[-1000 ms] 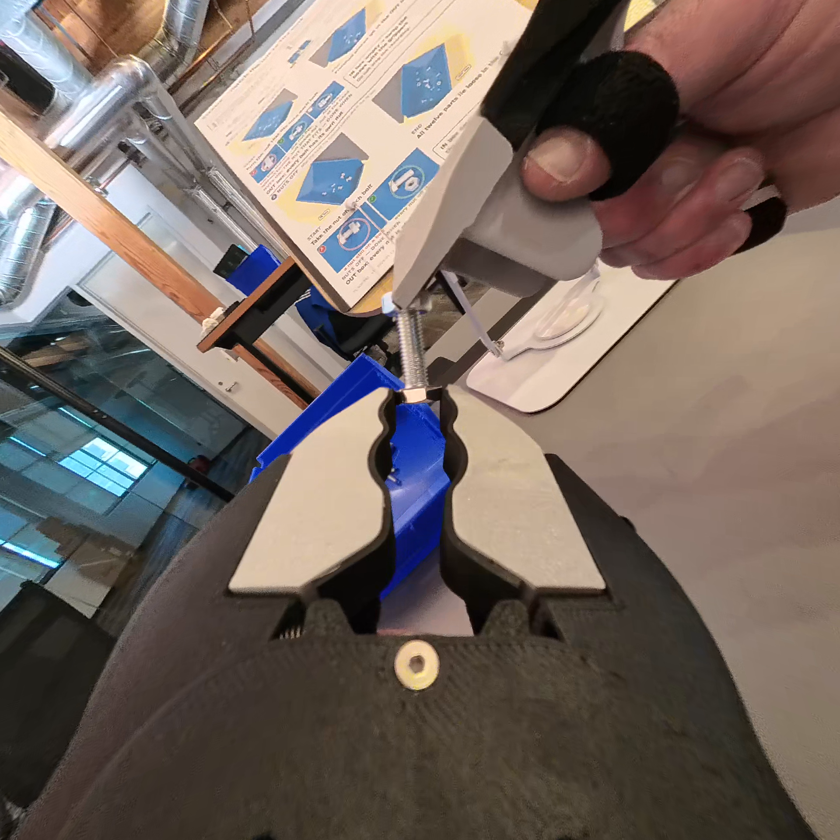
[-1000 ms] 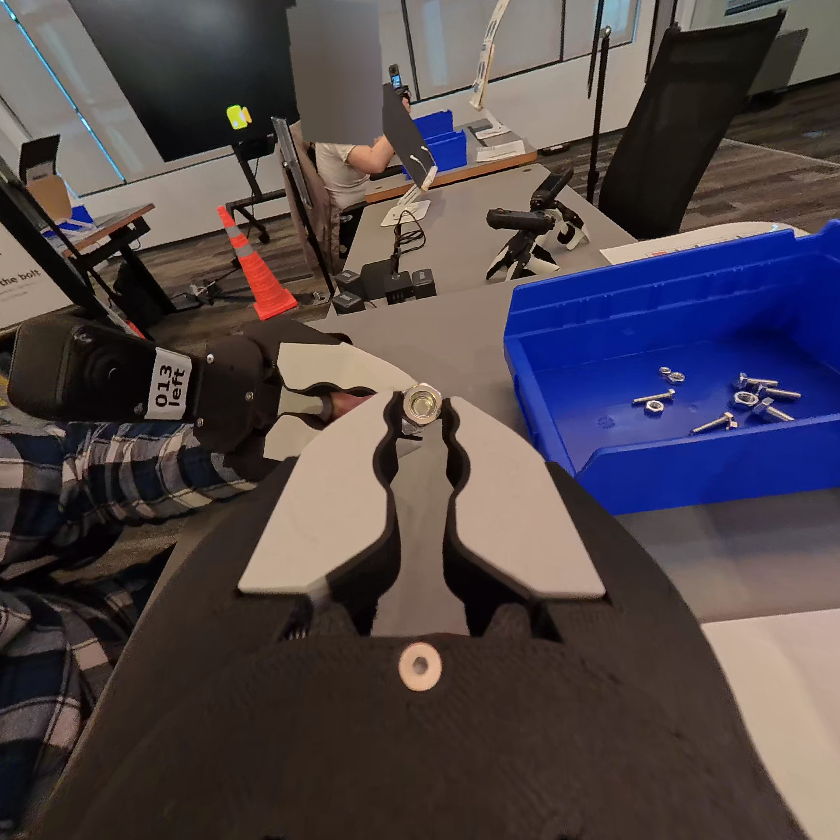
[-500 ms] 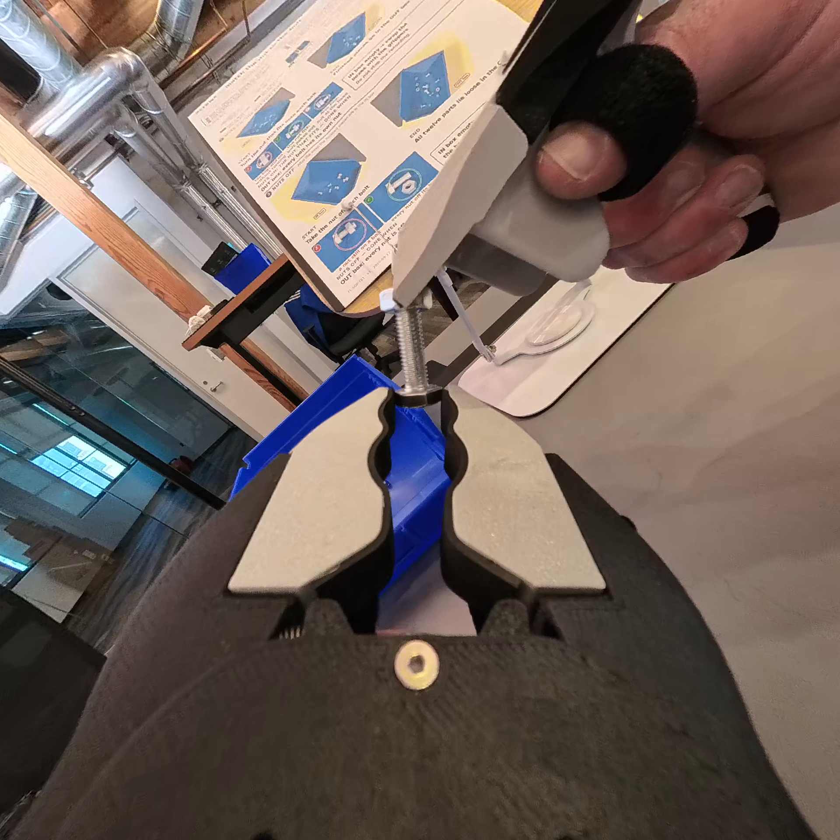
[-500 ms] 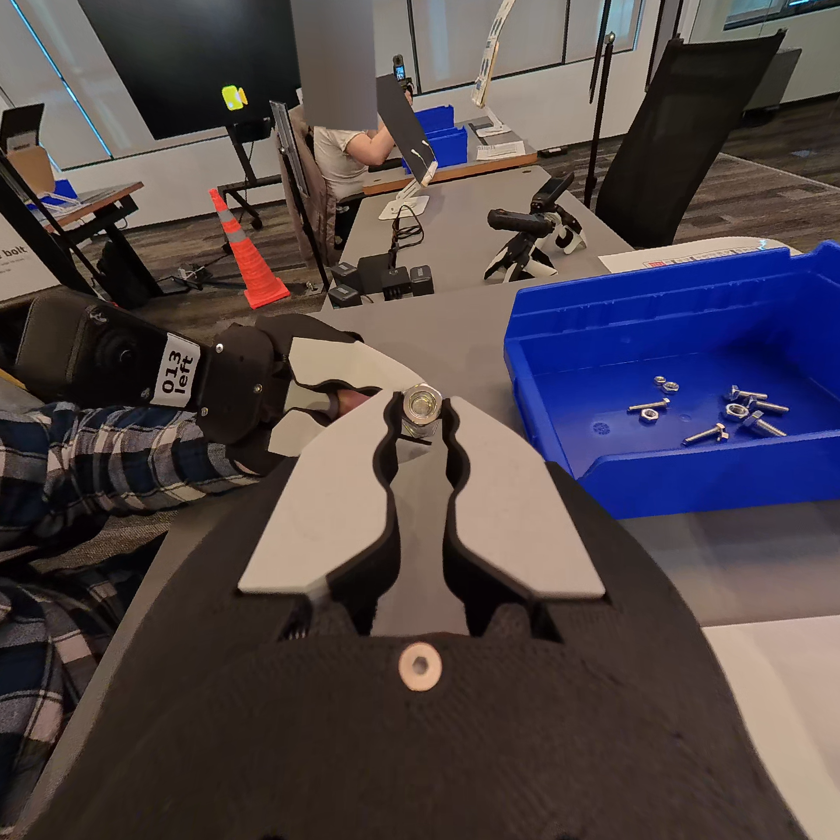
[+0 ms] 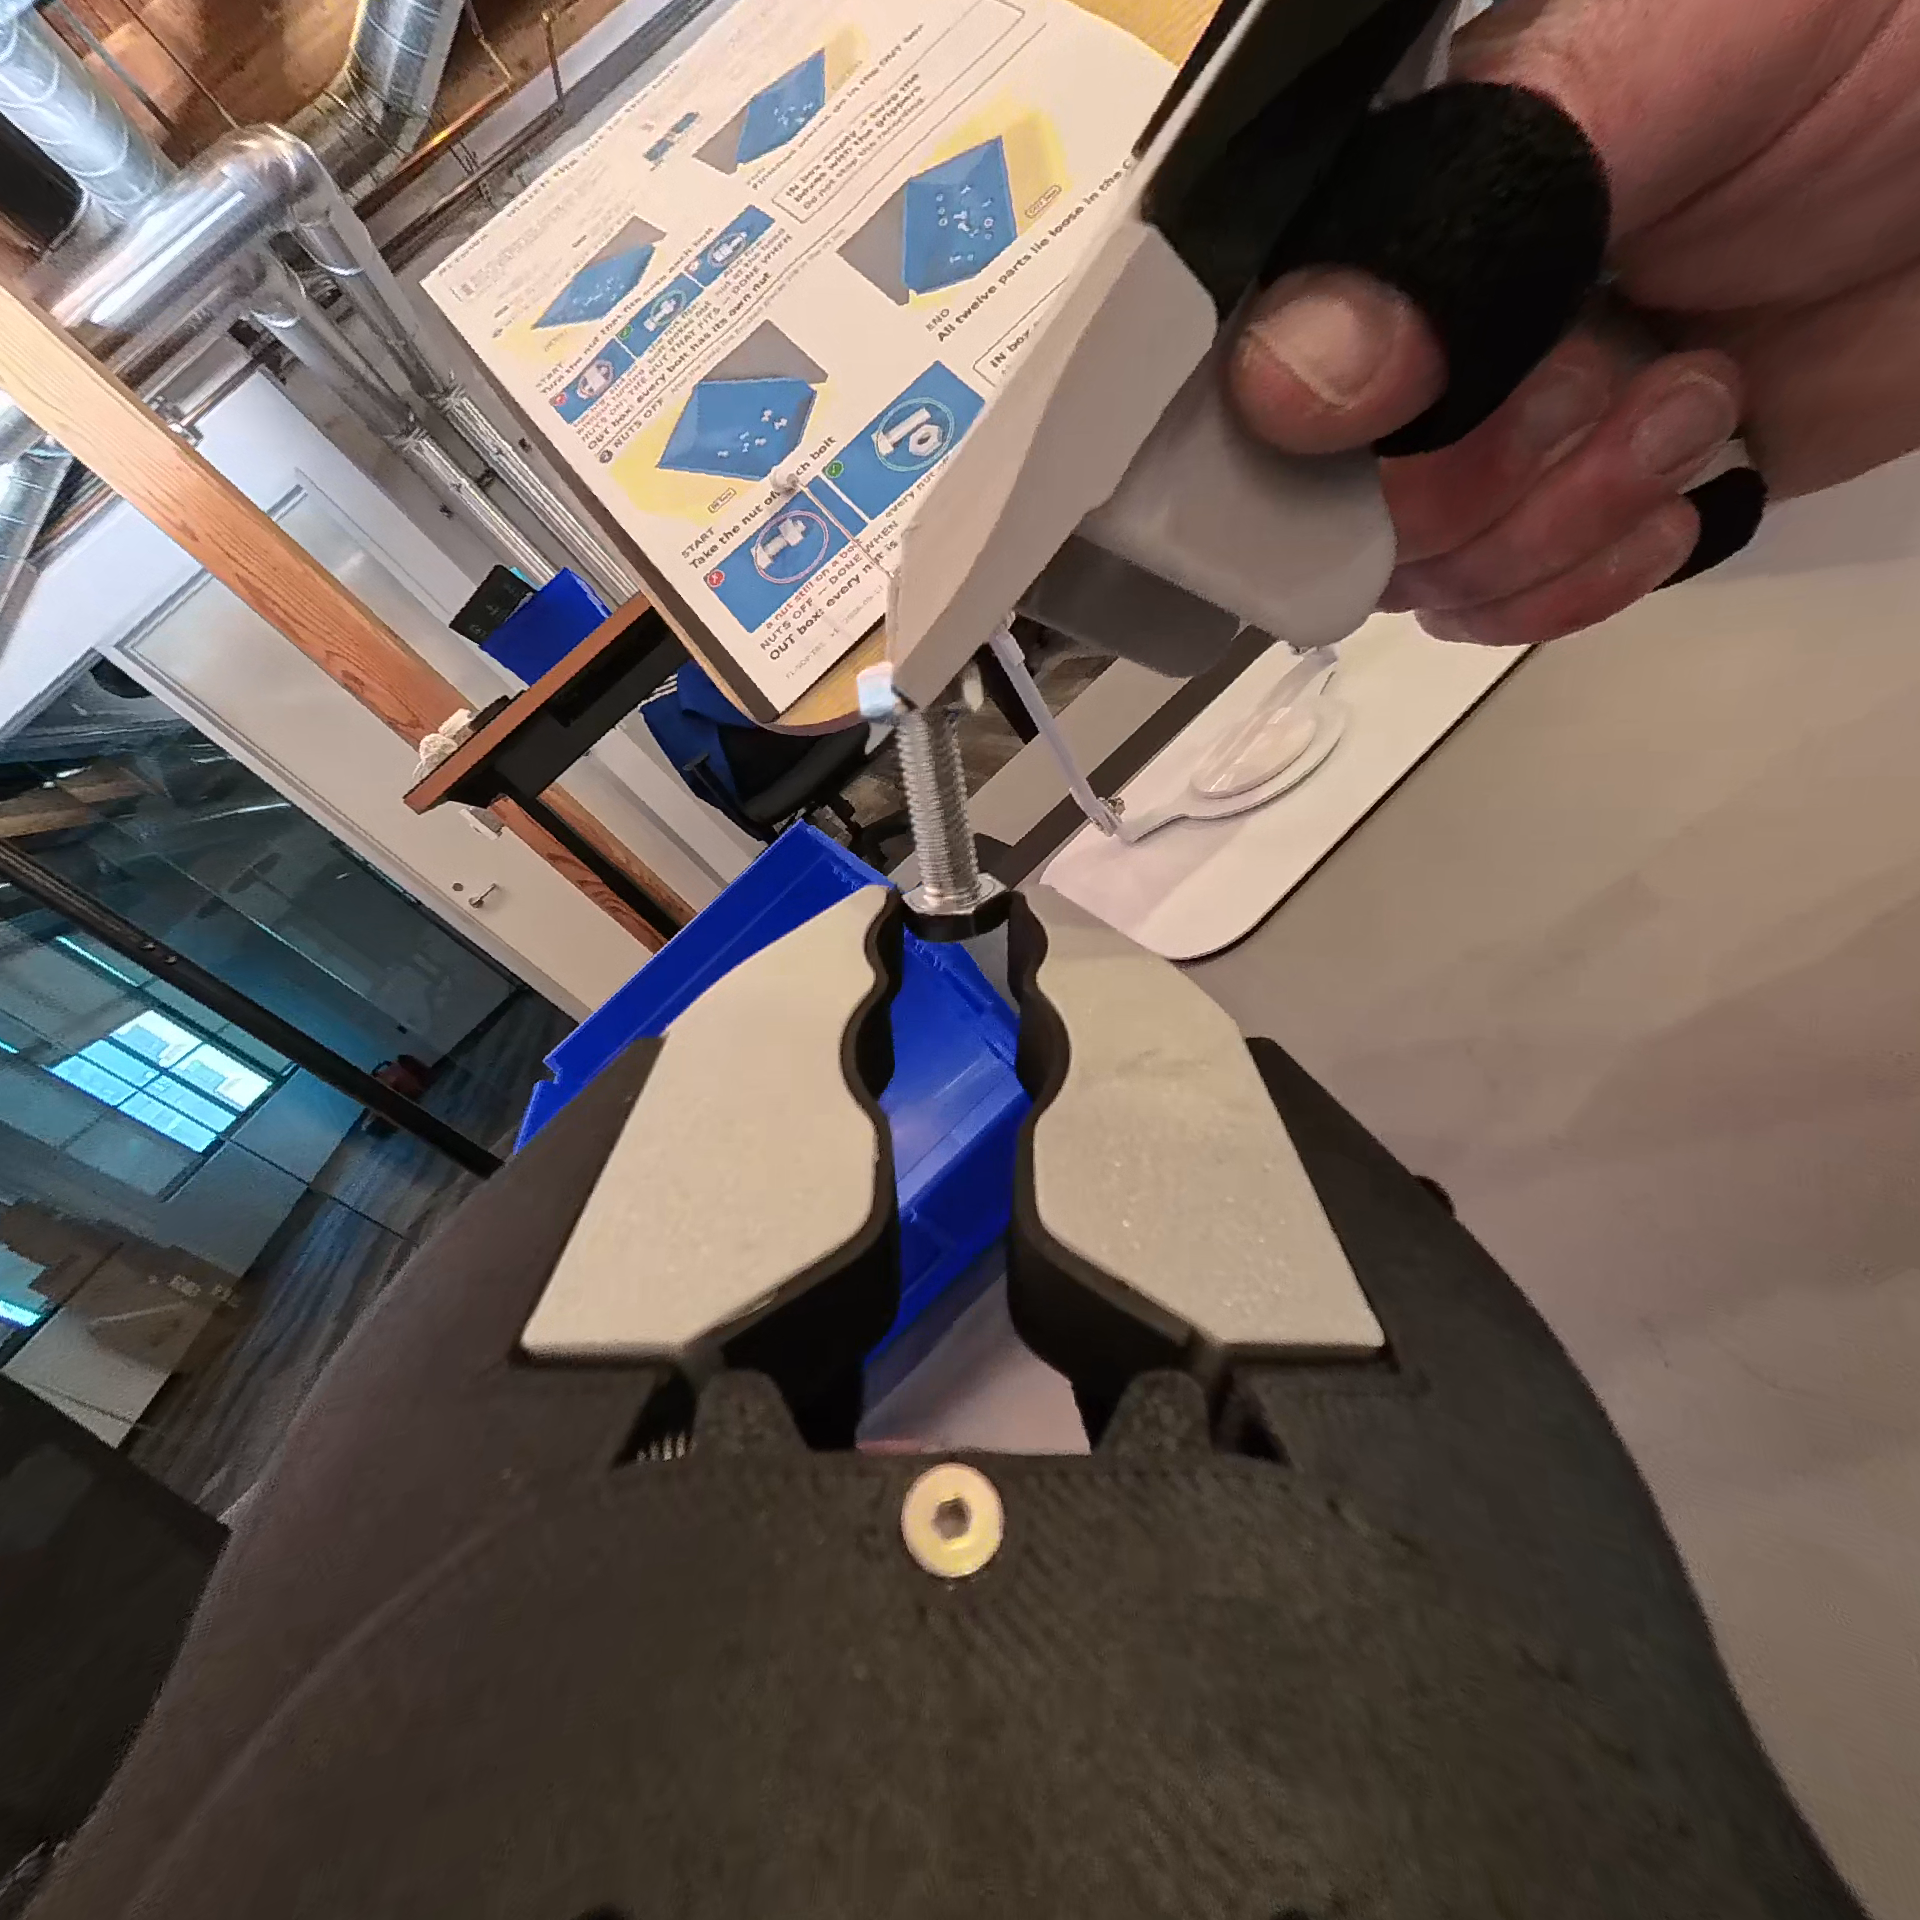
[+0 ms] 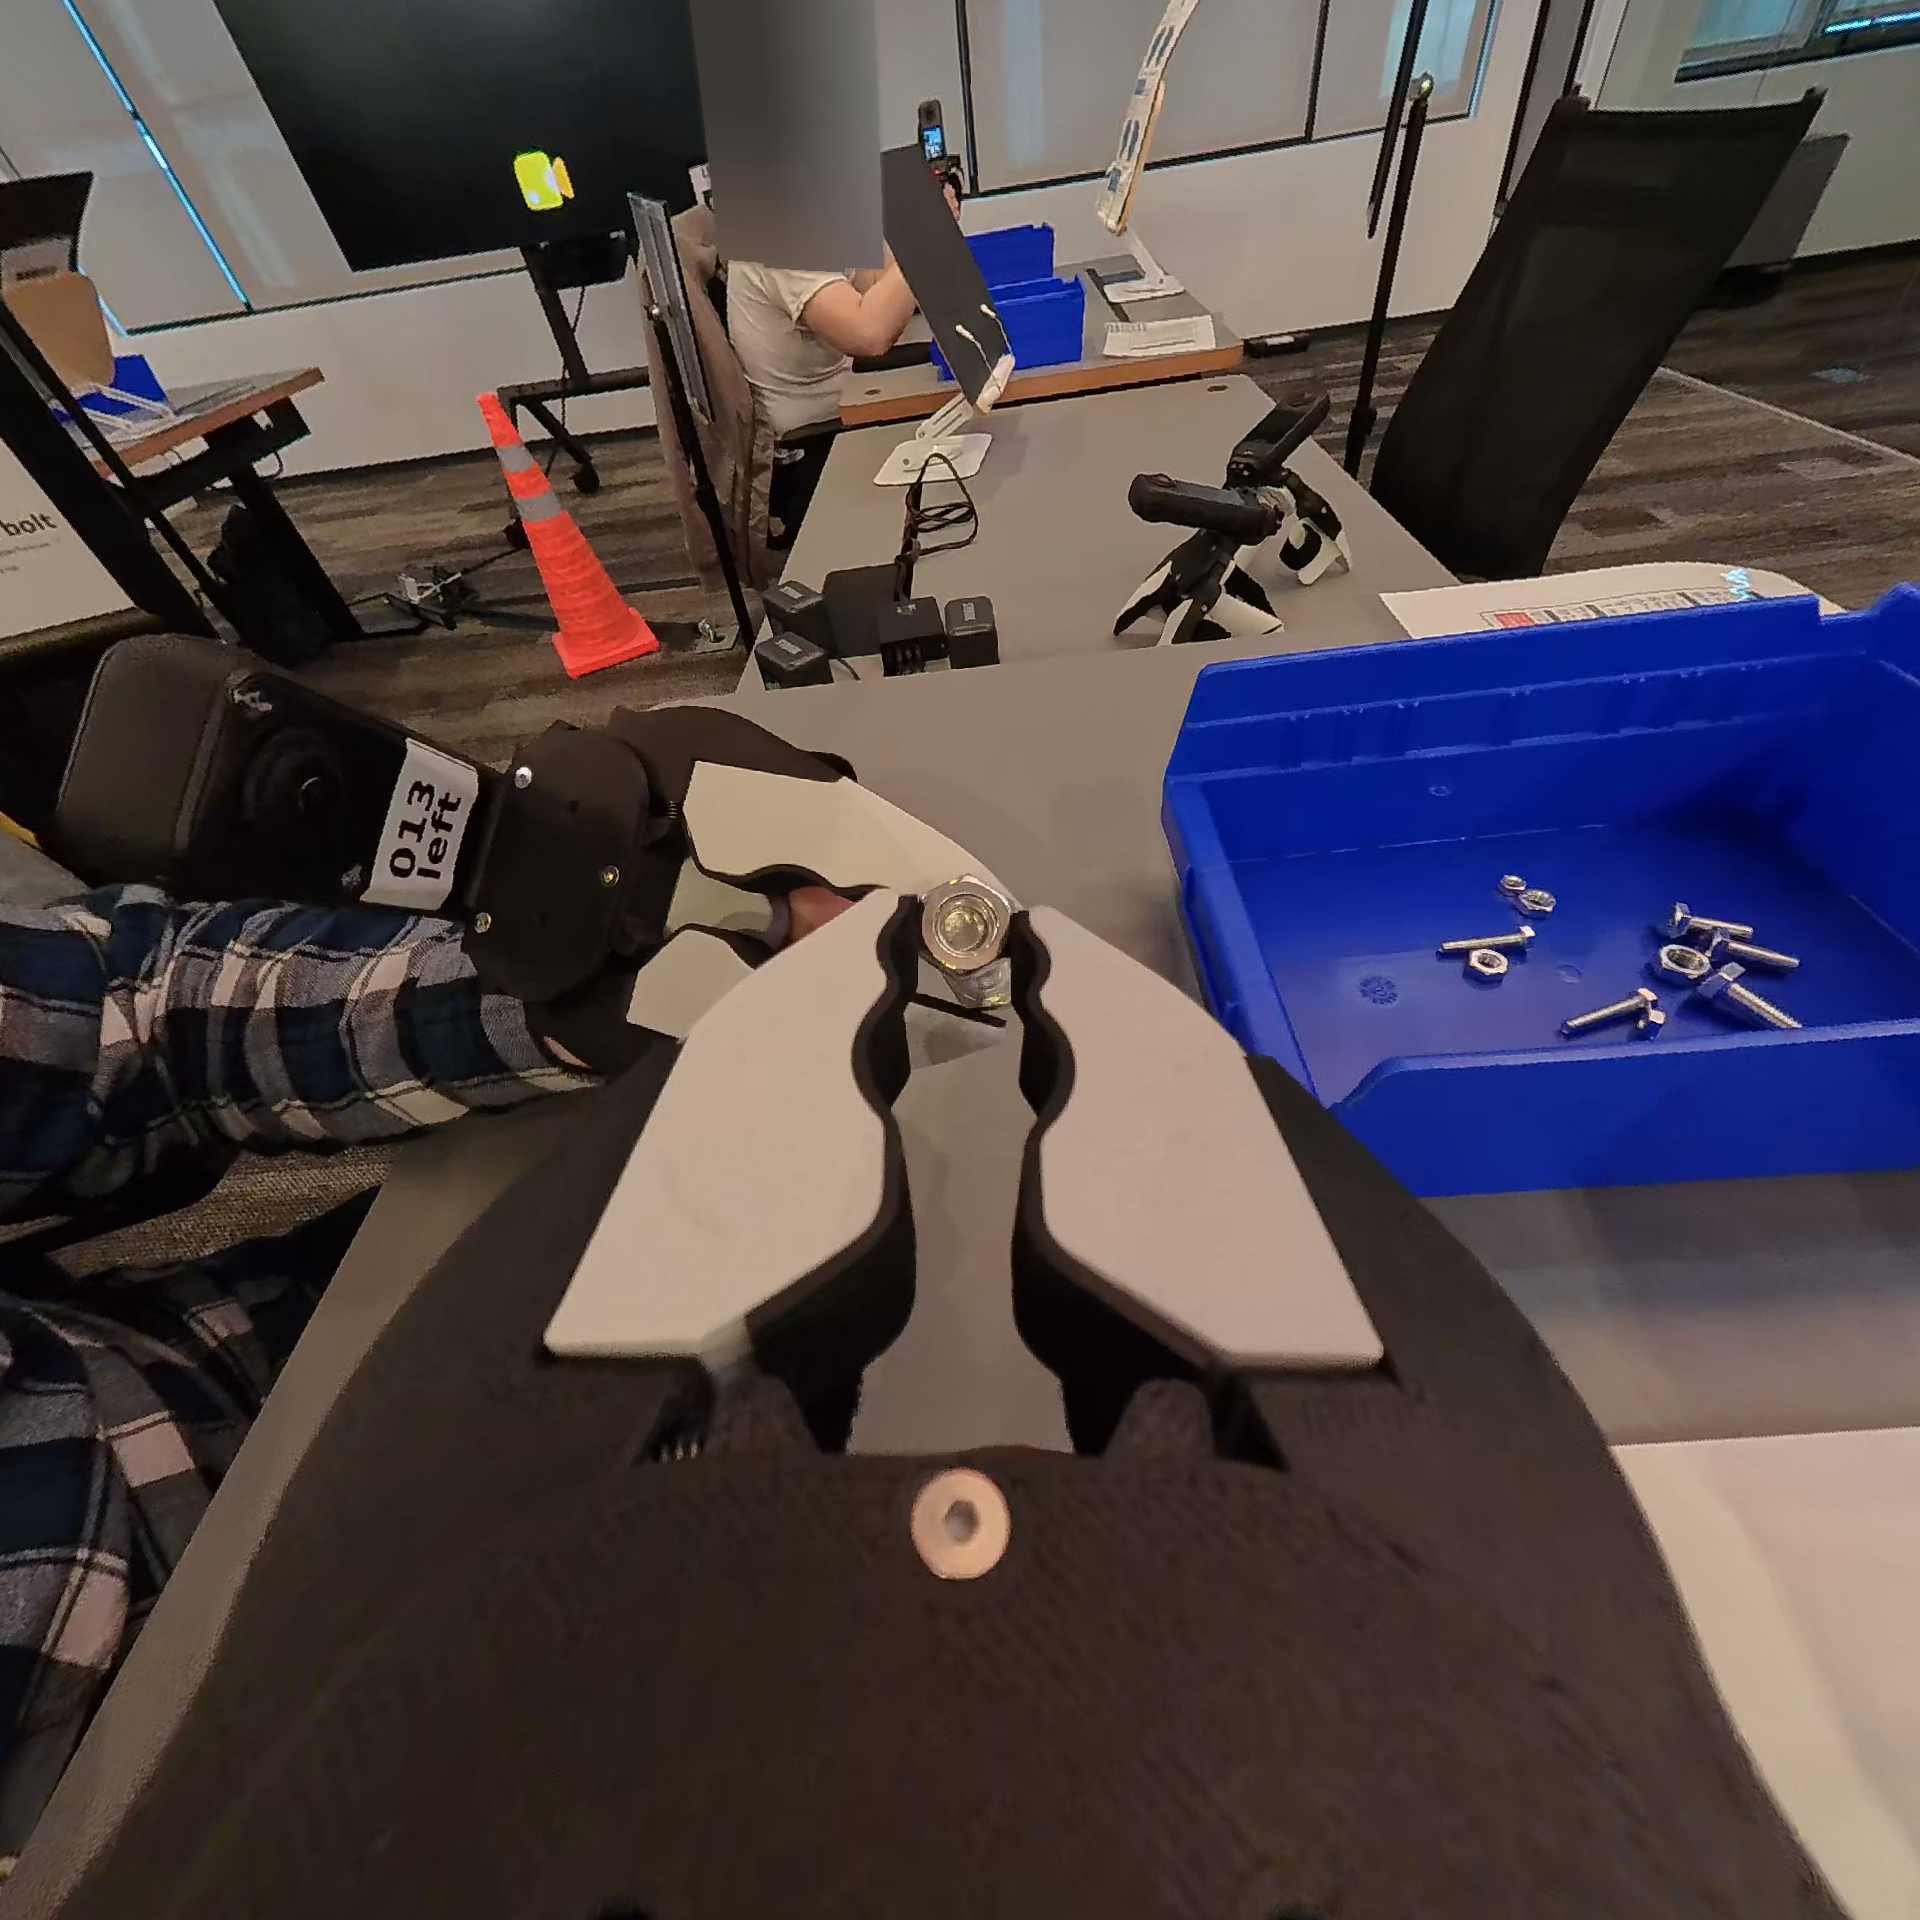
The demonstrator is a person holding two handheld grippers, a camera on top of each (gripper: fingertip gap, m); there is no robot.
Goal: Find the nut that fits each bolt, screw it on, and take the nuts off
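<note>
We are pinching a shiny silver hex nut [image 5: 954, 902] in the left claw [image 5: 951, 914] and the long silver threaded bolt's head [image 6: 964, 925] in the right claw [image 6: 961, 935]. The nut is sitting at the bolt's tip, probably barely started. More small bolts and nuts [image 6: 1662, 961] are waiting in the blue plastic bin [image 6: 1558, 727].

Printed matter, wording not transcribed: illustrated instruction poster [image 5: 790, 343] at 11 o'clock; white black-lettered label [image 6: 421, 842] on the left gripper [image 6: 816, 912] at 9 o'clock; printed sheet [image 6: 1590, 605] behind the blue bin [image 6: 1558, 1122] at 2 o'clock; lettered white board [image 6: 31, 545] at the 9 o'clock edge.
</note>
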